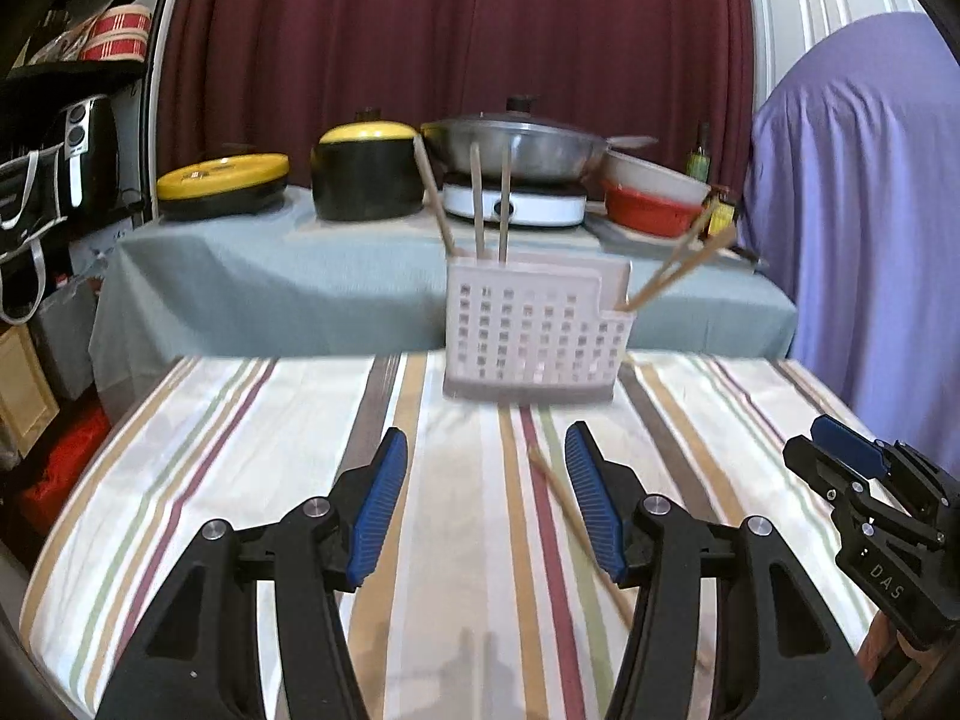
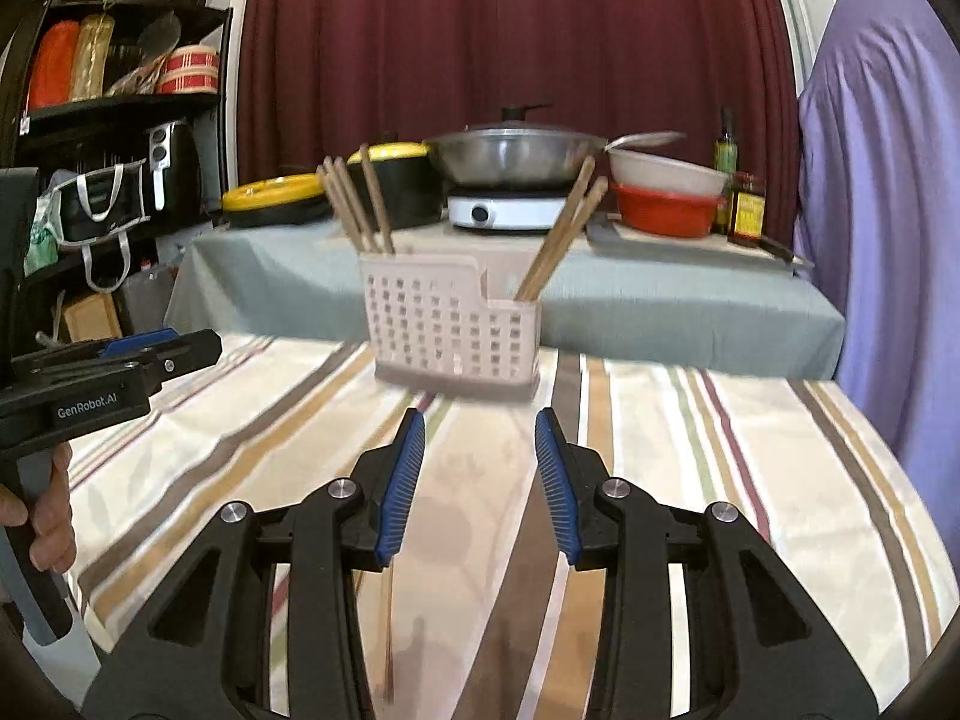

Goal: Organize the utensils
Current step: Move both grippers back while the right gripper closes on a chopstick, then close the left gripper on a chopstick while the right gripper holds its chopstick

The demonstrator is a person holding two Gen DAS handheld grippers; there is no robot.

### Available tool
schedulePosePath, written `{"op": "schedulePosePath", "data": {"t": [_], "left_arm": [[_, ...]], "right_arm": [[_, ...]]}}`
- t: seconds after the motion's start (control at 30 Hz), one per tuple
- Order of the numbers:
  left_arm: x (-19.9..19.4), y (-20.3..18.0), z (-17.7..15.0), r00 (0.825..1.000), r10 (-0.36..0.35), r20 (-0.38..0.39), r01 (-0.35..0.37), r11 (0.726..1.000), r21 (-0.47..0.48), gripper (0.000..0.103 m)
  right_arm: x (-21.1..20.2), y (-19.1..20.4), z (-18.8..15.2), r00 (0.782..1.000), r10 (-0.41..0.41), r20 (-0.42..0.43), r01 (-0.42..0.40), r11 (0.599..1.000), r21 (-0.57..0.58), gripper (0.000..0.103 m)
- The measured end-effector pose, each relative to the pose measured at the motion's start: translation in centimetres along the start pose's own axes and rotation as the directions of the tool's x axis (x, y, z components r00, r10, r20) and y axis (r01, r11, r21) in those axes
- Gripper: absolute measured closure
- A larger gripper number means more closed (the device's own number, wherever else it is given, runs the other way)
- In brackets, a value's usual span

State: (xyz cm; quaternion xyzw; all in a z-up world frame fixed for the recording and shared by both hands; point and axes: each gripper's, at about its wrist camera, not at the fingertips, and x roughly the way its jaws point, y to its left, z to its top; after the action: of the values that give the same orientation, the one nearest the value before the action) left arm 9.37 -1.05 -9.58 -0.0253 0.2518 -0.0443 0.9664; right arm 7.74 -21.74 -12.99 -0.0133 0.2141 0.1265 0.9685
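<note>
A white perforated utensil holder (image 1: 536, 336) stands on the striped tablecloth and also shows in the right wrist view (image 2: 454, 330). Three wooden chopsticks (image 1: 477, 204) stand in its left compartment and two chopsticks (image 1: 678, 270) lean out of its right one. One loose chopstick (image 1: 570, 516) lies on the cloth between and below my left gripper's fingers; it shows blurred in the right wrist view (image 2: 388, 618). My left gripper (image 1: 486, 450) is open and empty. My right gripper (image 2: 480, 432) is open and empty, and it shows at the right edge of the left wrist view (image 1: 852, 456).
A second table (image 1: 360, 276) with a grey-green cloth stands behind, carrying yellow-lidded black pots (image 1: 366, 174), a wok on a cooker (image 1: 516, 150), bowls (image 1: 654, 192) and bottles (image 2: 744, 204). A black shelf (image 2: 120, 120) is at left. A purple drape (image 1: 858, 210) hangs at right.
</note>
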Motion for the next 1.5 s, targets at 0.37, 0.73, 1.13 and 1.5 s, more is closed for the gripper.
{"op": "schedulePosePath", "data": {"t": [0.37, 0.73, 1.13, 1.5], "left_arm": [[-0.7, -0.2, -5.8, 0.996, 0.027, -0.083, -0.026, 1.000, 0.014, 0.049], [-0.5, -1.1, -7.7, 0.992, 0.008, -0.124, -0.006, 1.000, 0.020, 0.049], [0.3, -2.3, -8.3, 0.988, -0.022, -0.152, 0.027, 0.999, 0.029, 0.049], [0.4, -3.4, -8.5, 0.988, -0.039, -0.149, 0.043, 0.999, 0.026, 0.049]], "right_arm": [[-1.3, 1.7, -5.8, 0.998, 0.045, -0.048, -0.045, 0.999, -0.014, 0.065], [0.3, 4.1, -10.0, 0.981, 0.119, -0.155, -0.129, 0.990, -0.057, 0.072], [1.1, 4.0, -10.5, 0.976, 0.113, -0.185, -0.125, 0.991, -0.055, 0.097], [0.3, 3.6, -9.9, 0.987, 0.086, -0.139, -0.095, 0.994, -0.060, 0.097]]}}
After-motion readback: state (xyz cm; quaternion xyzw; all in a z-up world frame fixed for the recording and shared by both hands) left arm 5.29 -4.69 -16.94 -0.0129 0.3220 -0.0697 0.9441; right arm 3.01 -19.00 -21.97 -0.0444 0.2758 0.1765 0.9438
